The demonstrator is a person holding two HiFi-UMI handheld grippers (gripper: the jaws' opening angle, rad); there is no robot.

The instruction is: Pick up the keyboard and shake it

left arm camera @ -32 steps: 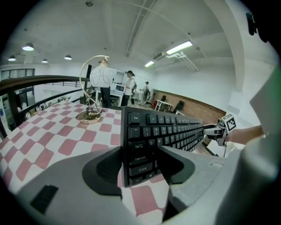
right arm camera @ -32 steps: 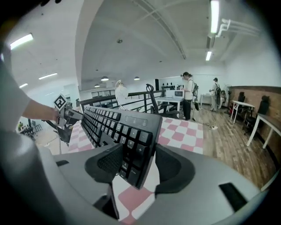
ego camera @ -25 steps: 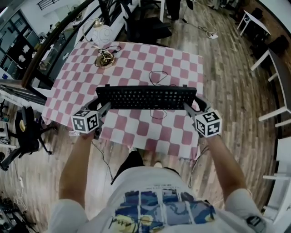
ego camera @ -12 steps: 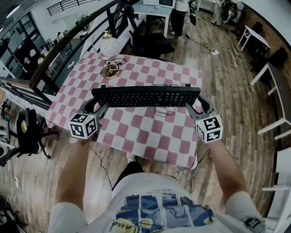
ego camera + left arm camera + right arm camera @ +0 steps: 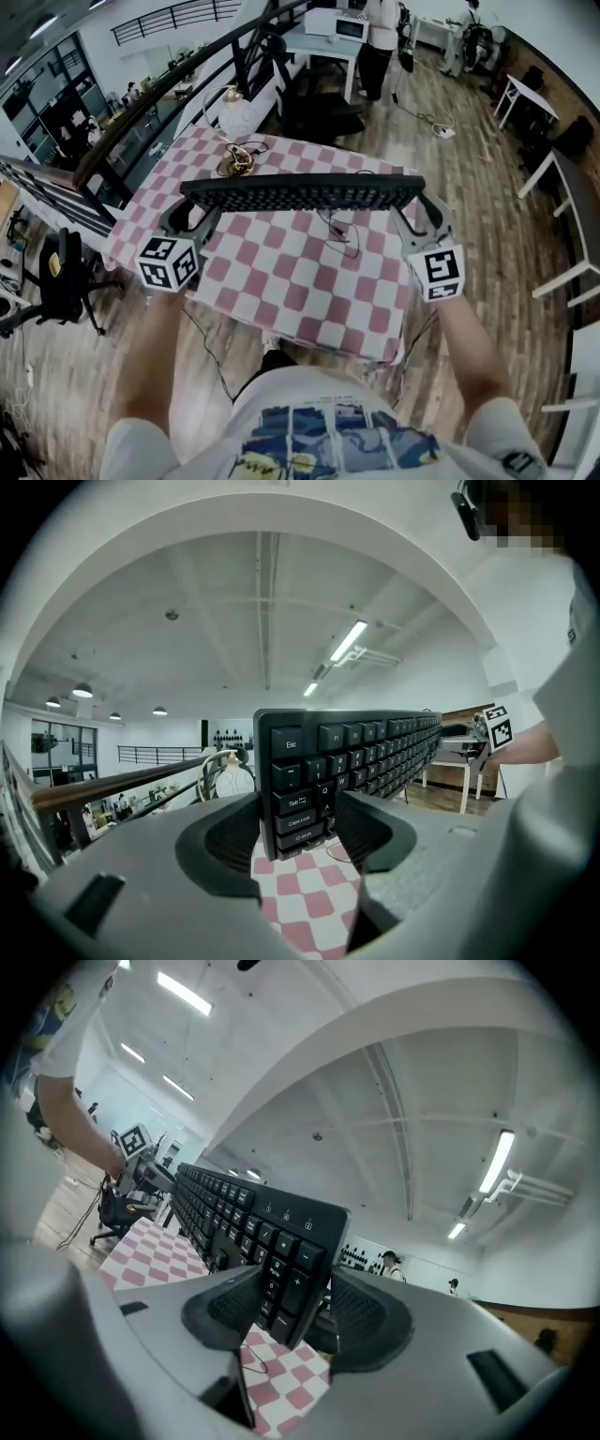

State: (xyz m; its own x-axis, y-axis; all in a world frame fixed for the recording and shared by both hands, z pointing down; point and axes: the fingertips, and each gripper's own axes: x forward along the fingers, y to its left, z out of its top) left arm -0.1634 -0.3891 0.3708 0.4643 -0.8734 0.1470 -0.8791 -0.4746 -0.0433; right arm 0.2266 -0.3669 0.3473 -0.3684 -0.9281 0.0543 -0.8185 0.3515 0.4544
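A black keyboard (image 5: 302,192) hangs in the air above the pink-and-white checked table (image 5: 281,272), tilted up on edge so its keys face the person. My left gripper (image 5: 190,217) is shut on its left end, with the Esc corner of the keyboard (image 5: 309,775) clamped between the jaws. My right gripper (image 5: 418,212) is shut on its right end, the numeric-pad end of the keyboard (image 5: 272,1251) wedged between the pads. A thin black cable (image 5: 339,229) trails from the keyboard down to the tablecloth.
A small brass stand with a coiled black cord (image 5: 236,162) and a white rounded object (image 5: 236,116) sit at the table's far left corner. A black railing (image 5: 141,122) runs along the left. Office chairs (image 5: 56,281) and white desks (image 5: 572,187) stand around; a person (image 5: 380,37) stands far behind.
Both grippers have lifted the keyboard well up off the table. It has tipped from lying flat to standing nearly on edge, and it now hangs higher in the head view.
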